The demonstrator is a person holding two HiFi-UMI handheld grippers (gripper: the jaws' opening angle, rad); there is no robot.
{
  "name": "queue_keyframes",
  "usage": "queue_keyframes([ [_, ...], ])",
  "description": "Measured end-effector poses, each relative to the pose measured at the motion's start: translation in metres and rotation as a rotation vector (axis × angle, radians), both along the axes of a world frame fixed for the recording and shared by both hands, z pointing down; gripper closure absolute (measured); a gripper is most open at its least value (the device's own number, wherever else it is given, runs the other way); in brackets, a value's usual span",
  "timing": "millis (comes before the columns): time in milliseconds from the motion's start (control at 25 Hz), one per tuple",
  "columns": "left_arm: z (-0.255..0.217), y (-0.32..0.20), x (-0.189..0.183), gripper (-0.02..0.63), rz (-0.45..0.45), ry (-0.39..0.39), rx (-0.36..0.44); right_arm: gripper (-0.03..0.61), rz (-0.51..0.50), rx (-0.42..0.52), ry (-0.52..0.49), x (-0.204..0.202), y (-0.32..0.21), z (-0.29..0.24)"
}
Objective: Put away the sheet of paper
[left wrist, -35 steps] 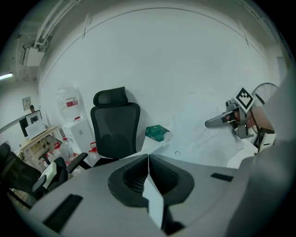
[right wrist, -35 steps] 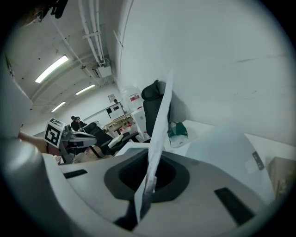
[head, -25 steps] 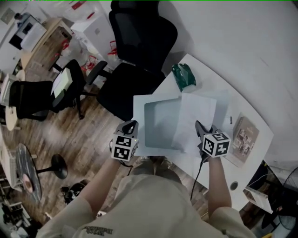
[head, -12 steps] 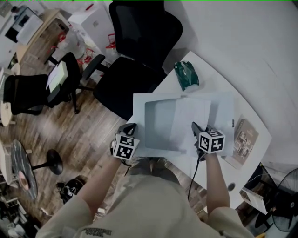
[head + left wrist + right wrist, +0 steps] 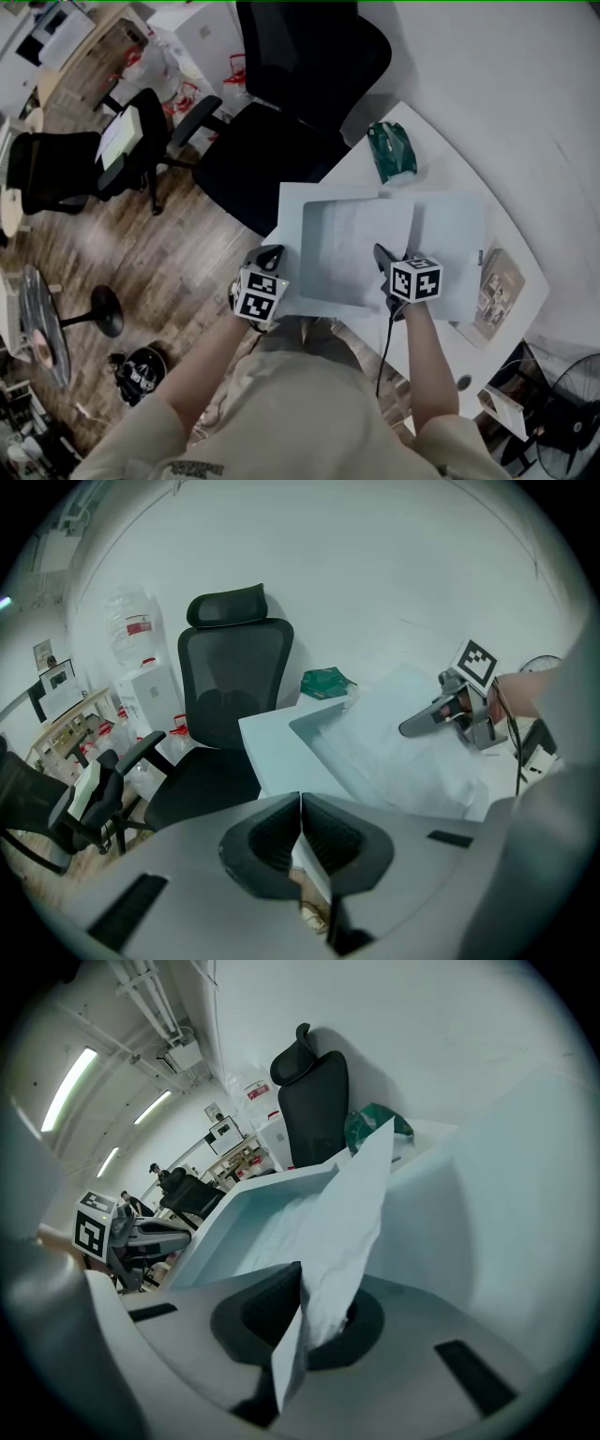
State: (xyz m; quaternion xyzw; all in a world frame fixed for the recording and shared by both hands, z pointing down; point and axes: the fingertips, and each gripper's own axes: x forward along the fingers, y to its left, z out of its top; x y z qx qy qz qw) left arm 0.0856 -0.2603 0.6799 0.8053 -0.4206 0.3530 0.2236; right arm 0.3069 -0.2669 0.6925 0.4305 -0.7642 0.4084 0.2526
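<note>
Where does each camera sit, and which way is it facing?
Head view: on the person's head, facing steeply down at the white tray; both forearms, left gripper and right gripper show.
Left gripper view: on the left gripper, facing along jaws shut on the tray's rim, toward the black chair; right gripper shows.
Right gripper view: on the right gripper, facing along jaws clamped on the sheet of paper; left gripper shows.
Both gripper views share tray, chair, green packet.

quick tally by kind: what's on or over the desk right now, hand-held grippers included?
hand-held gripper: 2 (left, right)
sheet of paper: 1
white tray: 1
flat white panel beside the tray: 1
green packet: 1
book: 1
total: 7
</note>
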Motion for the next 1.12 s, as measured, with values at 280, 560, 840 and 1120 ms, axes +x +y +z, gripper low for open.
queue_keyframes([
  [280, 0.000, 0.000, 0.000, 0.591, -0.022, 0.016, 0.013, 0.555, -0.034, -0.026, -0.037, -0.040, -0.008, 0.010],
  [560, -0.001, 0.001, 0.000, 0.591, -0.024, 0.029, 0.013, 0.555, -0.074, -0.045, -0.079, -0.081, -0.009, 0.017],
  [840, -0.001, 0.001, 0.000, 0.590, -0.022, 0.044, 0.012, 0.555, -0.093, -0.058, -0.115, -0.109, -0.012, 0.024],
  [1120, 0.000, 0.001, -0.001, 0.591, -0.023, 0.064, 0.007, 0.554, -0.102, -0.056, -0.126, -0.126, -0.011, 0.029],
])
